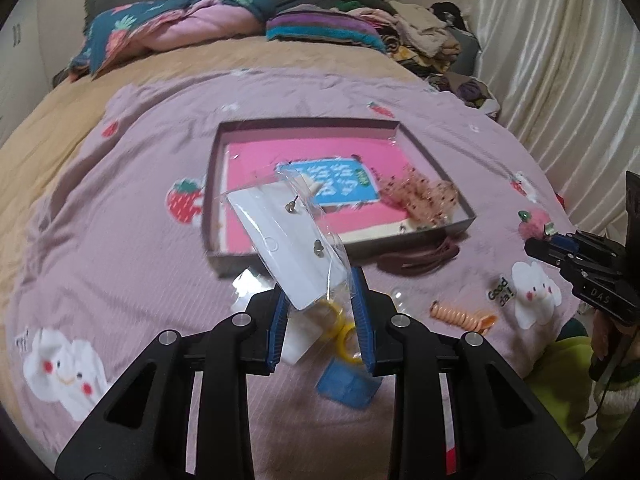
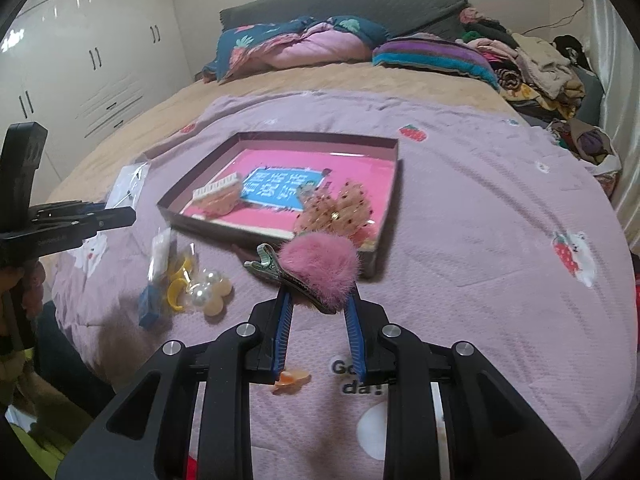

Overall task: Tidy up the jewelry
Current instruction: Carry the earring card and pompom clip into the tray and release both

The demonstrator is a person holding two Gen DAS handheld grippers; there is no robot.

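Observation:
My left gripper is shut on a clear bag holding a white earring card and lifts it in front of the dark shallow box with a pink lining. My right gripper is shut on a pink pompom hair clip, held above the bedspread near the box's front corner. In the box lie a dotted tulle bow and a peach comb clip. The left gripper with its bag shows at the left of the right wrist view.
On the lilac bedspread lie a yellow ring bag, a pearl flower clip, an orange coil hair tie, a brown hair band and a blue packet. Pillows and piled clothes sit at the head of the bed.

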